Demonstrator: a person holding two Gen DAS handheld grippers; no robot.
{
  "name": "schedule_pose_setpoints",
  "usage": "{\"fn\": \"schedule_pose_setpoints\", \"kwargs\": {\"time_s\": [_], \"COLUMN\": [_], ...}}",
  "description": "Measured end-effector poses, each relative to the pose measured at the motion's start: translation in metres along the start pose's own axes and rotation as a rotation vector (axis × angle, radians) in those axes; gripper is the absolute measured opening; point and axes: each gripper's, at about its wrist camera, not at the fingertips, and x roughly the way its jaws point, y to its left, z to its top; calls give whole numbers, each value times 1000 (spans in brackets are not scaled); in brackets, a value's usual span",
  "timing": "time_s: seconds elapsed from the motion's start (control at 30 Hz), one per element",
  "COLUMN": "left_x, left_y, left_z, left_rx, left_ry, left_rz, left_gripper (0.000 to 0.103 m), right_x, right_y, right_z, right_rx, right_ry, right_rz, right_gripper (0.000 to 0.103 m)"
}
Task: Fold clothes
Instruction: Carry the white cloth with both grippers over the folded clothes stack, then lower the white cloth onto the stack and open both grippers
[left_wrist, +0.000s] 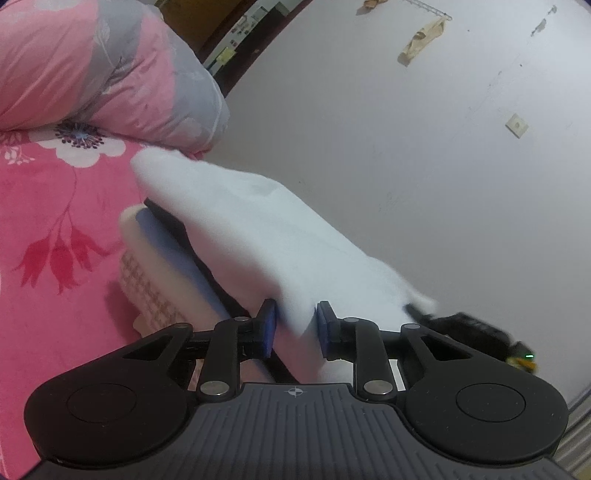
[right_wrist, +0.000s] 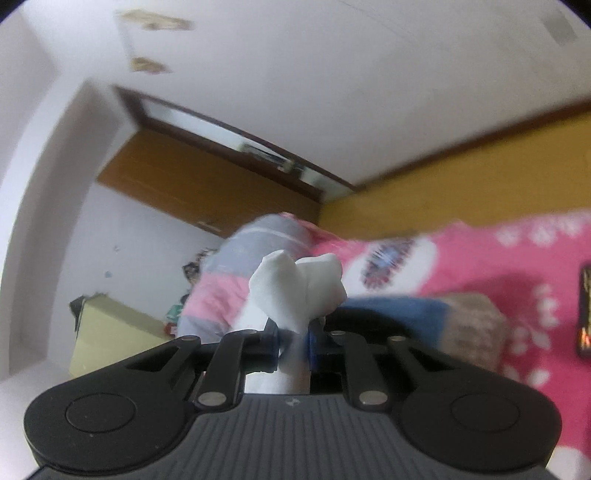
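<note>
Bed (left_wrist: 48, 206) with pink floral sheet fills the left wrist view, rolled pink-grey quilt (left_wrist: 110, 74) at its far end, white wall behind.

On the bed sits a stack of clothes (left_wrist: 162, 266): cream houndstooth piece, blue layer, something dark on top. Looks folded flat, though we can't tell how neatly.

Above that stack we hold the white garment (left_wrist: 266, 240), lifted off the bed and stretched between both claws. Its long axis runs from our near right corner out toward the quilt, far corner pointing at the quilt and drooping a little.

Left claw (left_wrist: 294, 328) is clamped on the garment's near edge, cloth pinched between the blue pads. Right claw (right_wrist: 293, 338) is clamped on a bunched wad of the same white cloth, which puffs up past the fingertips.

Handling, our guess: light, soft, limp, no stiffness, so it sags wherever unsupported. Not fragile, not slippery. Best held at corners or along an edge, kept taut; the right grip looks bunched rather than on a clean corner.
</note>
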Motion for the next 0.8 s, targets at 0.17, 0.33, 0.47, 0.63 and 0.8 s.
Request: {"fn": "schedule_pose_setpoints", "kwargs": {"time_s": [0.17,0.33,0.47,0.63,0.8], "left_x": [-6,-34,-40,-18,31], "left_y": [3,24,22,-9,2], "left_z": [2,10,26,39,38], "left_rx": [-8,-14,22,133,149], "left_ry": [2,-78,-140,-178,-95], "left_rz": [1,35,77,72,117], "left_gripper": [48,61,61,61,59], "right_x": [1,-35,-66,-56,-25], "right_y": [-23,-23,26,105,96], "right_z": [1,3,-13,-76,-131], "right_rx": [75,55,-227,-756,-991], "right_ry": [48,-31,-189,-194,-136], "right_rz": [11,-60,-107,-82,-96], "right_gripper": [34,48,44,43,43]}}
